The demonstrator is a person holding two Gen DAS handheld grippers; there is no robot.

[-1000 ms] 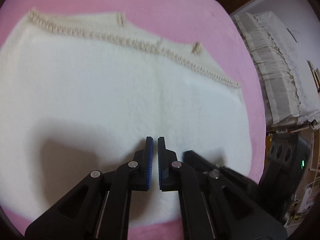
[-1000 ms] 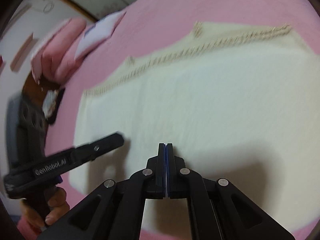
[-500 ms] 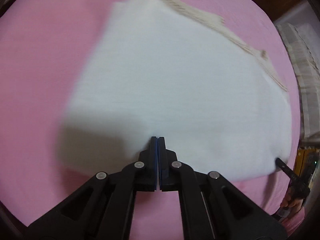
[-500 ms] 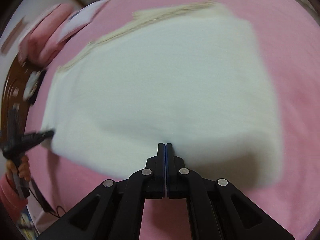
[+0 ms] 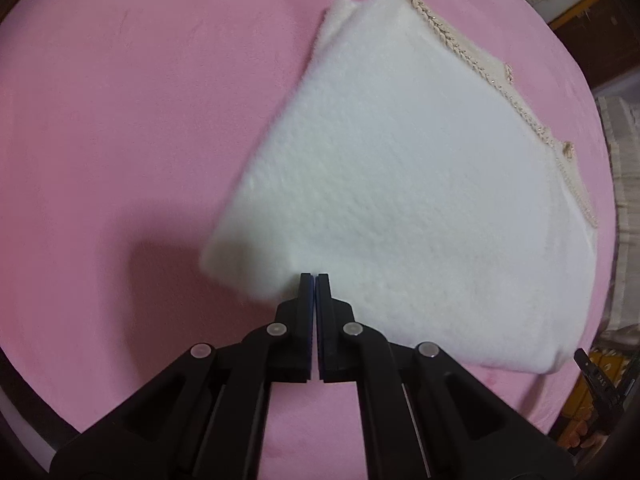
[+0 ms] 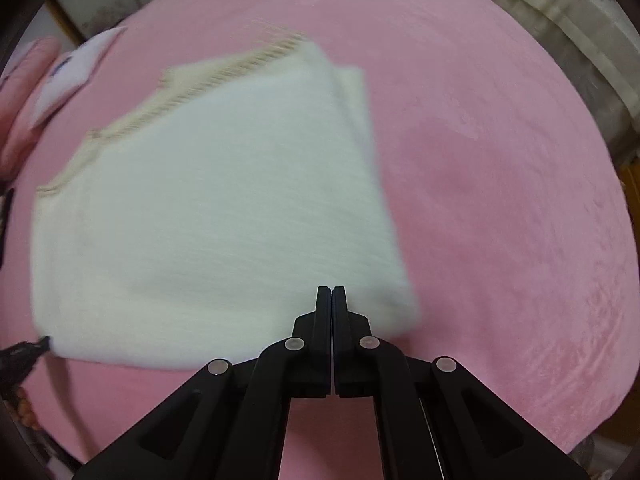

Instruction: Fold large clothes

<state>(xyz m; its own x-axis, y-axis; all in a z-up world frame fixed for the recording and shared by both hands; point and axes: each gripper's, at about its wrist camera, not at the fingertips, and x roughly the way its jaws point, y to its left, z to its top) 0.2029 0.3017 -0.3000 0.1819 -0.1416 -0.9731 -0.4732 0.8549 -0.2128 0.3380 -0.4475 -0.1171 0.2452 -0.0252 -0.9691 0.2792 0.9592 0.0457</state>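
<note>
A pink bedspread (image 6: 500,200) is spread throughout; a pink pillow (image 6: 16,92) and white paper (image 6: 76,68) are seen far left

Pink plush bedspread (image 6: 500,200) throughout, pale lace-trimmed bedding (image 6: 560,12) at the far edge, wooden furniture (image 5: 592,24) beyond.

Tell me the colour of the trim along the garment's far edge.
Beige, a braided trim on the white garment; clearest in the left wrist view.
</note>
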